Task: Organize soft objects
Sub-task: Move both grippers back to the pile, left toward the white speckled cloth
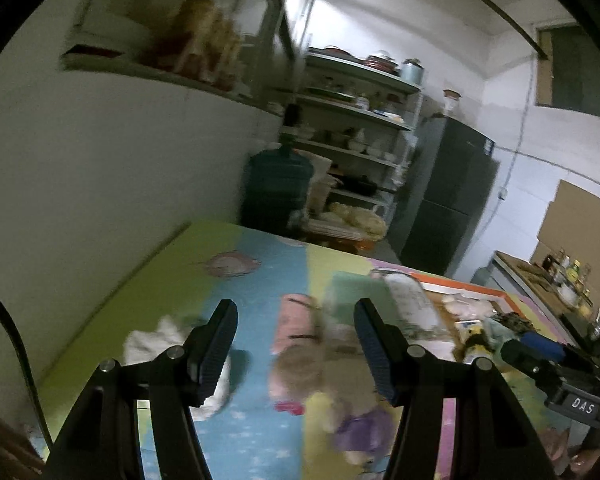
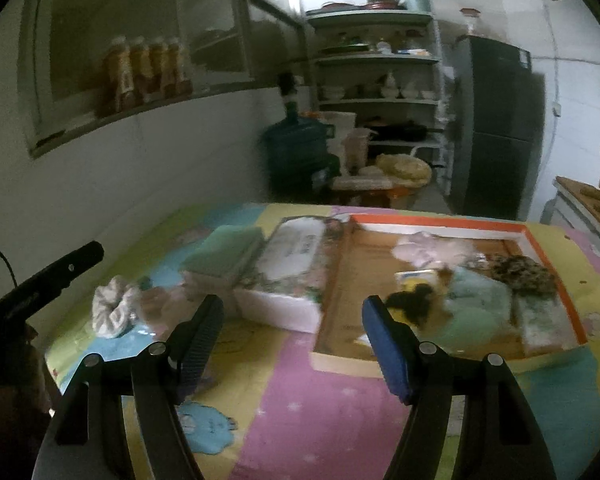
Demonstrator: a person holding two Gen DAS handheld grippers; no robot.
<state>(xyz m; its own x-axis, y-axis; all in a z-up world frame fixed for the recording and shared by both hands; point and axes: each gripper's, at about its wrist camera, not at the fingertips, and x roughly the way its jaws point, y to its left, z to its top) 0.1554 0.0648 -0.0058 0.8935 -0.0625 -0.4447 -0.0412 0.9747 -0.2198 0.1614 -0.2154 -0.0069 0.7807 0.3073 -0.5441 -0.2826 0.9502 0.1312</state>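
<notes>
Pastel patchwork covers the table (image 1: 256, 292); the left claw (image 1: 296, 348) gapes wide and empty above a blurred plush doll (image 1: 320, 384), beside a crumpled white scrunchie (image 1: 156, 340). Right view: the right claw (image 2: 292, 344) spread wide, empty, before an orange-rimmed cardboard box (image 2: 440, 222) holding soft toys.

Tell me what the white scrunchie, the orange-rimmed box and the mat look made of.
White scrunchie: soft gathered fabric, matte, going by its ruffled folds. Orange-rimmed box: apparently cardboard, with a plain brown floor and an orange-printed rim. Mat: probably foam or vinyl, smooth, in printed pastel blocks with cartoon shapes; blur leaves its texture open.
</notes>
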